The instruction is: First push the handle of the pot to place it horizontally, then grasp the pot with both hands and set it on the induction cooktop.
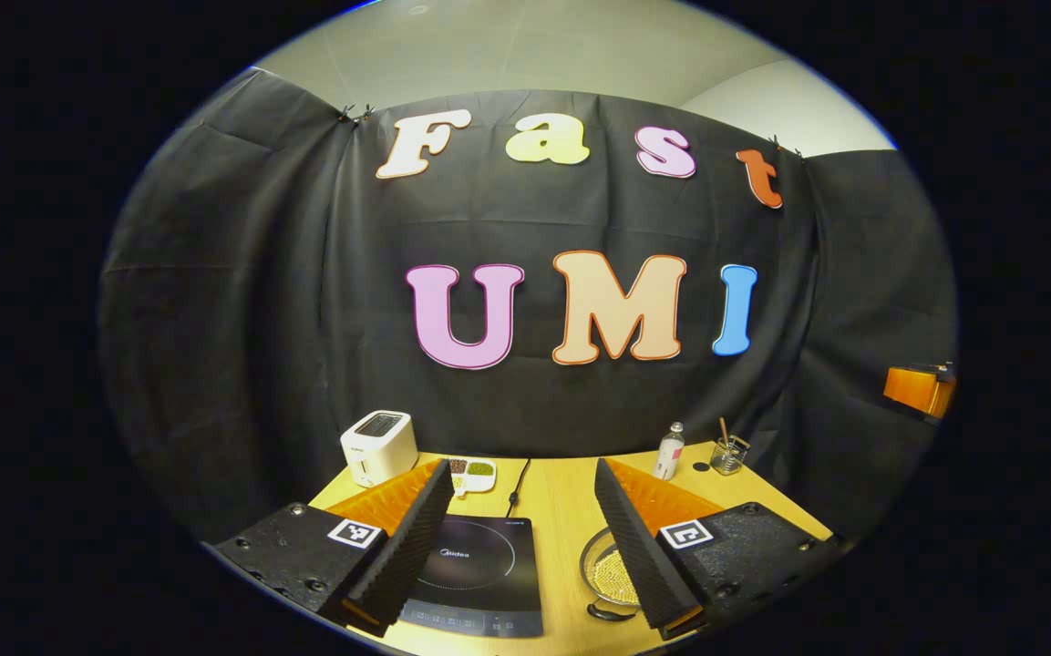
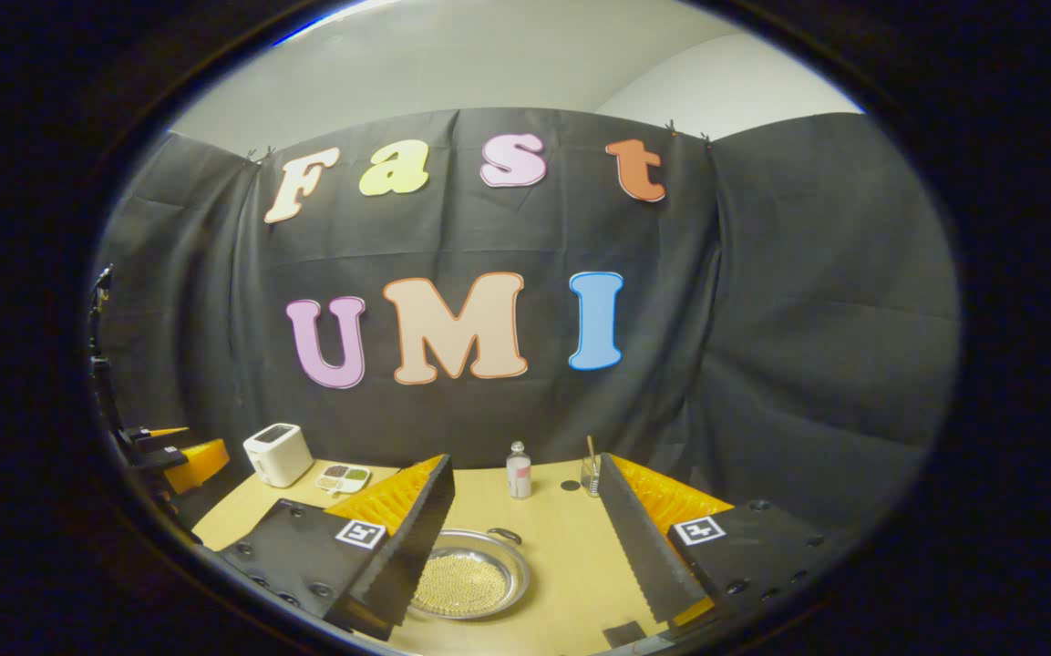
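Two sets of fingers, both mine, hang over one wooden table, the biggest thing before me. In the left gripper view the induction cooktop lies flat between my left fingers, its cord running away from me. Past my left-hand finger stands a white toaster, with a small divided dish of grains just beside it. Beyond my right-hand finger stand a small bottle and a glass holding a stick.

My left gripper is spread wide, gripping and touching nothing. My right gripper is spread just as wide, likewise bare.

The pot, a shallow metal pan of pale beads, sits between my right fingers, nearer the left-hand one, which hides part of its rim. Its short dark handle points away from me. In the left gripper view the pot sits just right of the cooktop, apart from it.
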`<act>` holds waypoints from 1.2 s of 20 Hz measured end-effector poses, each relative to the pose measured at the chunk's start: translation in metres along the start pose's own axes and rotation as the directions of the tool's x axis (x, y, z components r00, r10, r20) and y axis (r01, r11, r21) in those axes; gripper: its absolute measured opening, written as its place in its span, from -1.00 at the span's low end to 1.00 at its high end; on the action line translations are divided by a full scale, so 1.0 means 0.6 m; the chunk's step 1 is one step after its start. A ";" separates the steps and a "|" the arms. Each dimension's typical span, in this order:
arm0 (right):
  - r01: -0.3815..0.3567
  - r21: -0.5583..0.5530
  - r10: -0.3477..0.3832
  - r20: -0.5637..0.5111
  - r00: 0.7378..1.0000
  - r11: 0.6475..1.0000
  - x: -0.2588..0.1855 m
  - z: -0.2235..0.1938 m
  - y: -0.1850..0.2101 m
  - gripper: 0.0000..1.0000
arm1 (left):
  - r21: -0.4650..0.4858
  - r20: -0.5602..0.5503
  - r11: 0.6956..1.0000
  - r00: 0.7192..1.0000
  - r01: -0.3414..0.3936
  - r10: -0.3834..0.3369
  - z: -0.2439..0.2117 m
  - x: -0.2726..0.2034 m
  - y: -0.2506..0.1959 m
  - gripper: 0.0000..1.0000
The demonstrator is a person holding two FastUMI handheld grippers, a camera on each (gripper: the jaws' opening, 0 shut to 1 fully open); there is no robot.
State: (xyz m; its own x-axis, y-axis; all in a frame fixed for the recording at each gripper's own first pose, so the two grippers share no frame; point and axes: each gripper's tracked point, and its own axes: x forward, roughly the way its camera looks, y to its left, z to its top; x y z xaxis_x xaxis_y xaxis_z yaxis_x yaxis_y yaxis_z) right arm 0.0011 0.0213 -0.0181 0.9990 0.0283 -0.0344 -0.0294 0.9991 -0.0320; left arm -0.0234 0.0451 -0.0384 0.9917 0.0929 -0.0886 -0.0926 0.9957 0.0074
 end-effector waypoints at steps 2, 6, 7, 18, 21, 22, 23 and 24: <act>-0.005 0.003 0.005 0.013 1.000 1.000 0.001 0.005 0.008 0.77 | 0.003 -0.004 1.000 1.000 -0.002 0.002 -0.002 -0.006 0.006 0.83; -0.015 -0.005 0.015 0.016 1.000 1.000 0.002 0.003 0.019 -0.06 | 0.001 -0.015 1.000 1.000 -0.001 0.001 -0.010 -0.013 0.011 0.91; -0.010 0.002 0.010 0.017 1.000 1.000 0.003 0.002 0.021 -0.29 | 0.004 -0.016 1.000 1.000 -0.002 0.002 -0.010 -0.015 0.012 0.91; -0.040 0.104 0.054 -0.133 0.990 0.994 0.031 -0.096 0.066 -0.89 | 0.052 -0.028 0.998 0.999 -0.034 0.036 -0.024 -0.036 0.052 0.91; -0.081 0.111 0.105 -0.230 0.968 0.990 0.036 -0.163 0.102 -0.89 | 0.054 -0.027 0.997 0.998 -0.049 0.050 -0.026 -0.044 0.070 0.91; -0.093 0.116 0.121 -0.263 0.957 0.989 0.037 -0.186 0.114 -0.89 | 0.052 -0.028 0.997 0.998 -0.054 0.055 -0.027 -0.047 0.075 0.91; -0.102 0.120 0.134 -0.298 0.945 0.988 0.037 -0.211 0.125 -1.00 | 0.052 -0.028 0.997 0.998 -0.062 0.063 -0.030 -0.050 0.084 0.91; -0.108 0.121 0.143 -0.337 0.931 0.987 0.035 -0.240 0.136 -0.89 | 0.054 -0.033 0.996 0.997 -0.070 0.072 -0.033 -0.053 0.093 0.91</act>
State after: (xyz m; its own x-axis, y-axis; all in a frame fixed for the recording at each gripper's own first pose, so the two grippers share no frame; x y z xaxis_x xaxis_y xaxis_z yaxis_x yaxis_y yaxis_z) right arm 0.0148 0.0985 -0.1652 0.9142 0.1584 -0.3731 -0.1332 0.9867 0.0926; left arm -0.0620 0.0980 -0.0548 0.9790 0.1642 -0.1205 -0.1570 0.9853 0.0671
